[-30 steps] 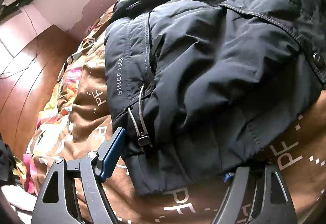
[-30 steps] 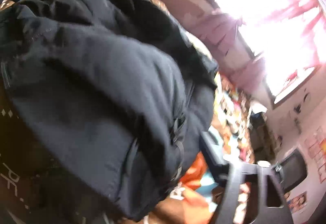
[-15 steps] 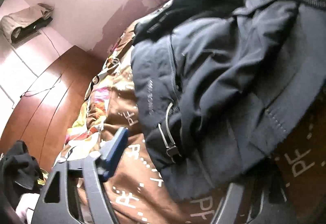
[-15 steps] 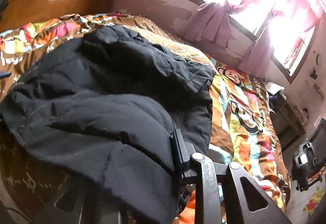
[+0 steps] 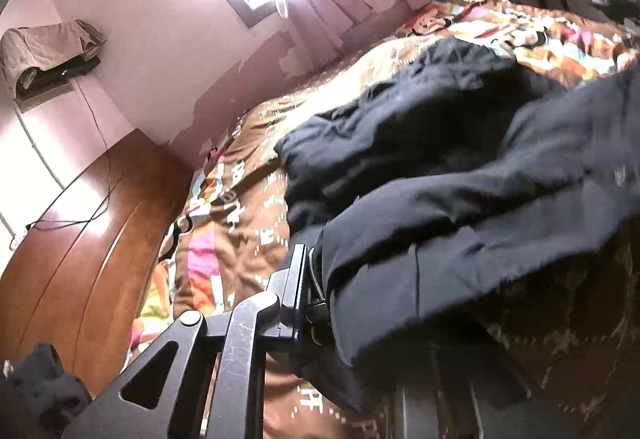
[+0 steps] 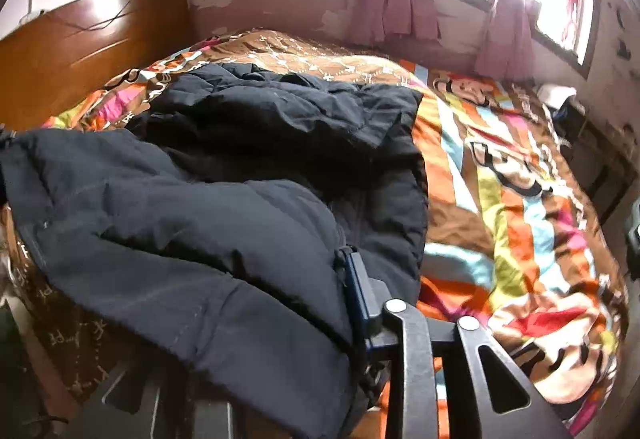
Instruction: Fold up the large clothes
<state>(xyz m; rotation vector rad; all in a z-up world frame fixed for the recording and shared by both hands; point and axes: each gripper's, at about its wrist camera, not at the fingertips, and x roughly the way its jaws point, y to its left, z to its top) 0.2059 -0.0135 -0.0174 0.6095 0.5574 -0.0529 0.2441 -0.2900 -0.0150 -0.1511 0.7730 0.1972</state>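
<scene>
Dark padded jacket (image 6: 208,223): near hem lifted at two corners, left gripper (image 5: 360,303) closing on one, right gripper (image 6: 280,323) easing wider with cloth between; body runs straight ahead across bedspread (image 6: 520,199), equally near both hands.

Left claw (image 5: 336,295) closing on dark jacket (image 5: 460,207), patterned bedspread (image 5: 240,223)
</scene>
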